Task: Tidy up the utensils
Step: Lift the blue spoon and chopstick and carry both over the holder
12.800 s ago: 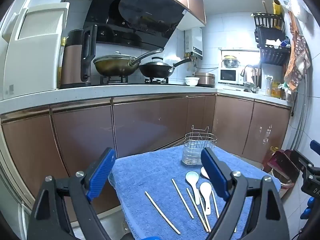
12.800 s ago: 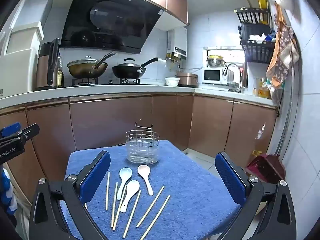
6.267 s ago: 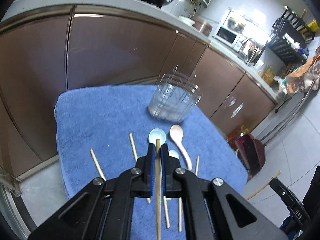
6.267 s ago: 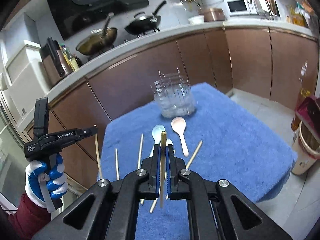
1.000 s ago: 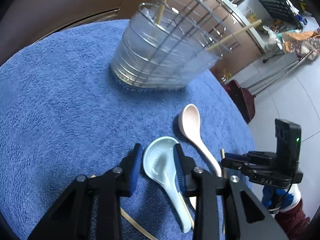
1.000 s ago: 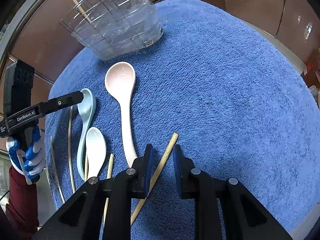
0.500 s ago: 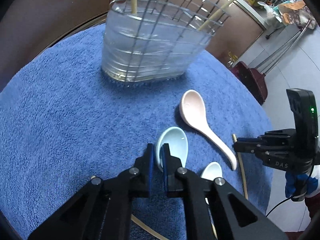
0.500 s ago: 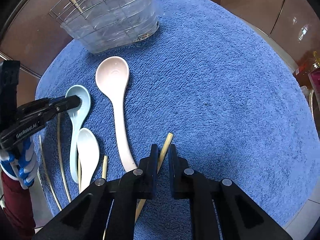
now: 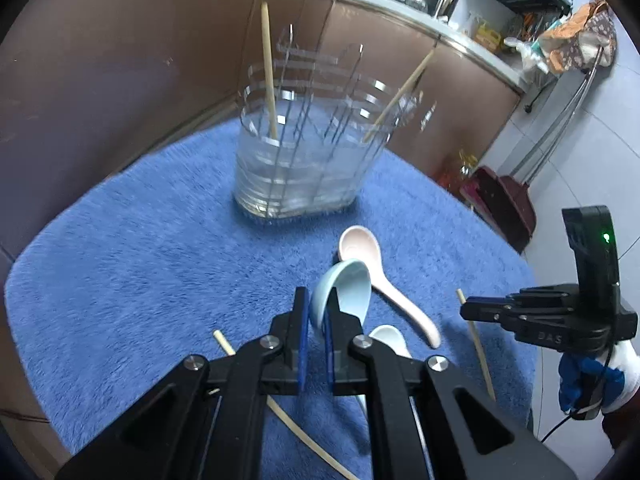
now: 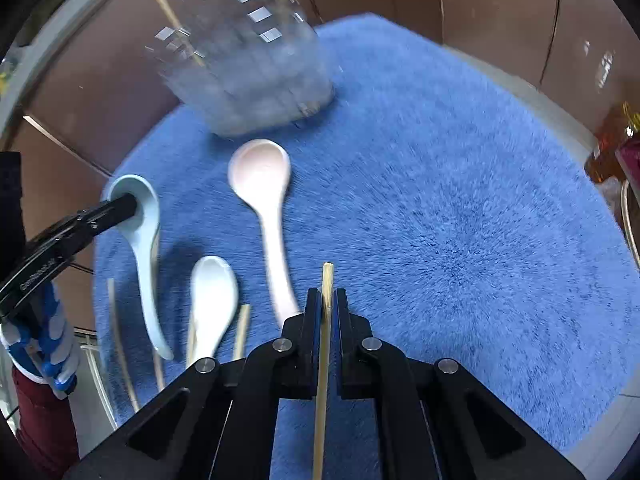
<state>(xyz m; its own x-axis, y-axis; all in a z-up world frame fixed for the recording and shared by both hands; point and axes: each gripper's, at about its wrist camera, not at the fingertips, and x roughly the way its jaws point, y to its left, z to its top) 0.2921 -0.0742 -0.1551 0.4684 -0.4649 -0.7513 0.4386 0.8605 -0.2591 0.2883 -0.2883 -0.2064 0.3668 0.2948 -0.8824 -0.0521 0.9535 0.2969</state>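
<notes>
- Since a second ago, both of our grippers have closed and come up off the towel: our left gripper [image 9: 314, 334] had its fingers spread around the pale blue spoon's bowl, and our right gripper [image 10: 328, 312] straddled a chopstick lying flat.
- Our left fingers are now clamped on the rim of the pale blue spoon [image 9: 344, 290], pinching the bowl's wall edge-on. From the right wrist view the handle trails down toward the towel, so the spoon hangs tilted, bowl uppermost.
- Our right fingers are shut on a wooden chopstick [image 10: 325, 320], which runs lengthwise between the pads with its tip poking forward past them. We judge this lengthwise hold lets it be dropped end-first.
- Just beyond our left fingers, the pink spoon [image 9: 374, 272] and the white spoon [image 10: 210, 300] lie on the blue towel [image 9: 140, 264], with loose chopsticks beside them.
- Further out stands the clear utensil holder [image 9: 308, 152] with wire dividers, upright near the towel's far edge. Two chopsticks already lean inside it, in separate sections.
- Behind it run brown kitchen cabinets [image 9: 120, 60].
- We judge the job partly done: two pieces stored, two in hand, several waiting.
</notes>
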